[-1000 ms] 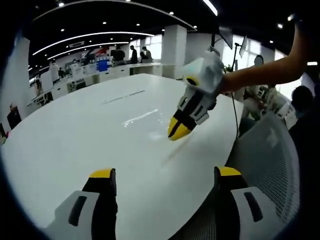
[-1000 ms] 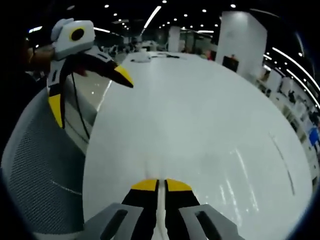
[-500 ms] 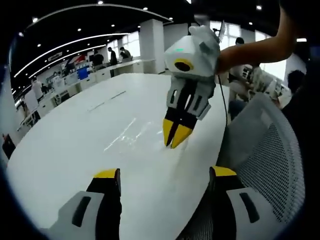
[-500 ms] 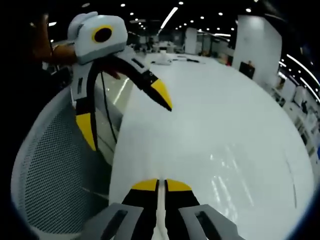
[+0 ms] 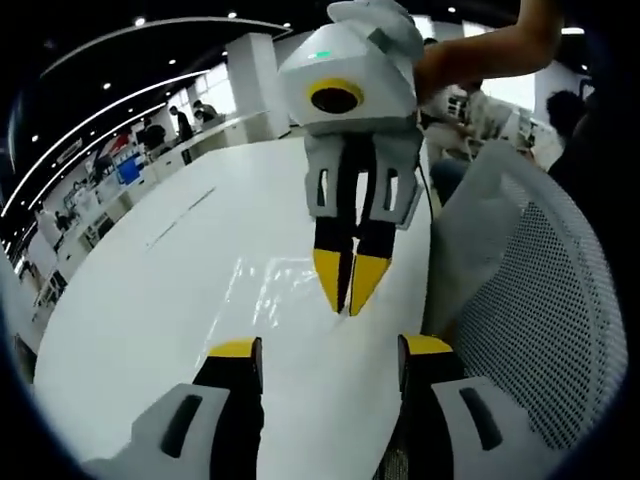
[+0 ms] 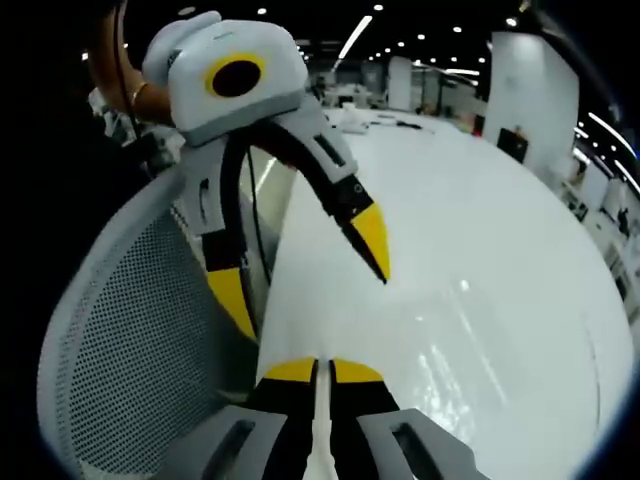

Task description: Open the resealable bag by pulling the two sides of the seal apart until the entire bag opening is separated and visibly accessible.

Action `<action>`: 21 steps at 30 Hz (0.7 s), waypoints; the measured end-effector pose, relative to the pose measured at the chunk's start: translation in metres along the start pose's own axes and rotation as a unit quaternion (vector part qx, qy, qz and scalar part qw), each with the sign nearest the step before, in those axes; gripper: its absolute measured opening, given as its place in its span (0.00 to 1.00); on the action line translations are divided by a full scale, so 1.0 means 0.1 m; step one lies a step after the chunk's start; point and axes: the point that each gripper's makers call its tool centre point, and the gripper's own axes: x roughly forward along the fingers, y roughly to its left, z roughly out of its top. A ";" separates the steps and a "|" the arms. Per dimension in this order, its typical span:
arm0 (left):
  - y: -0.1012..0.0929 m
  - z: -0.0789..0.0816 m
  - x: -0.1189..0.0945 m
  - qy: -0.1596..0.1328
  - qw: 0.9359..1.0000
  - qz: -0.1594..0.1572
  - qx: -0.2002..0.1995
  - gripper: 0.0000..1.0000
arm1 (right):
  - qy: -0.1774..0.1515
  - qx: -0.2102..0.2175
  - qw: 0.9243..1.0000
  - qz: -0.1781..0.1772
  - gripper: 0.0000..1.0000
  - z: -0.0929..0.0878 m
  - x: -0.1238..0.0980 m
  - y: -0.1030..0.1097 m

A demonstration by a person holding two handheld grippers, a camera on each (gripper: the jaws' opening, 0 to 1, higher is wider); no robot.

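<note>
the right gripper is pinched shut on a thin, clear strip that runs up between its yellow tips in the right gripper view; i take this for one lip of the bag, though it is too faint to be sure. the rest of the bag cannot be made out on the white table. the left gripper is spread wide and holds nothing, its 2 jaws either side of the right one's tips.

to do this step well, i would bring the left jaws onto the other lip of the seal, just beside the right grip, bite only that 1 layer, then draw the 2 apart steadily along the whole seal rather than yank at 1 spot.

in the left gripper view the right gripper points steeply down at the table edge, a bare forearm reaching in from the upper right. in the right gripper view the left gripper hangs close, tilted in from the upper left, over the mesh chair.
</note>
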 end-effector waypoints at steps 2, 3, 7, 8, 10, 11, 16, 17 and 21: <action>-0.03 -0.03 0.03 0.010 1.000 -0.005 0.018 0.43 | -0.001 -0.001 1.000 0.004 0.00 0.02 0.00 0.03; -0.04 -0.04 0.04 0.014 1.000 -0.005 0.022 0.41 | -0.001 -0.003 1.000 0.006 0.00 0.03 0.01 0.04; -0.08 -0.06 0.06 0.028 0.998 -0.011 0.049 0.36 | 0.001 -0.012 1.000 0.013 0.00 0.05 0.02 0.08; -0.09 -0.07 0.07 0.033 0.998 -0.014 0.058 0.34 | 0.001 -0.014 1.000 0.015 0.00 0.05 0.03 0.09; -0.10 -0.08 0.08 0.039 0.996 -0.015 0.074 0.32 | 0.002 -0.015 1.000 0.019 0.00 0.06 0.04 0.12; -0.09 -0.07 0.08 0.041 0.995 -0.012 0.086 0.29 | 0.004 -0.017 1.000 0.020 0.00 0.05 0.05 0.13; -0.13 0.00 0.07 0.035 0.993 -0.020 0.115 0.16 | 0.008 -0.023 0.999 0.026 0.00 0.05 0.07 0.18; -0.13 0.00 0.07 0.039 0.991 -0.019 0.124 0.15 | 0.009 -0.024 0.999 0.027 0.00 0.04 0.07 0.19; -0.15 0.00 0.09 0.039 0.989 -0.023 0.140 0.10 | 0.011 -0.026 0.999 0.027 0.00 0.04 0.08 0.19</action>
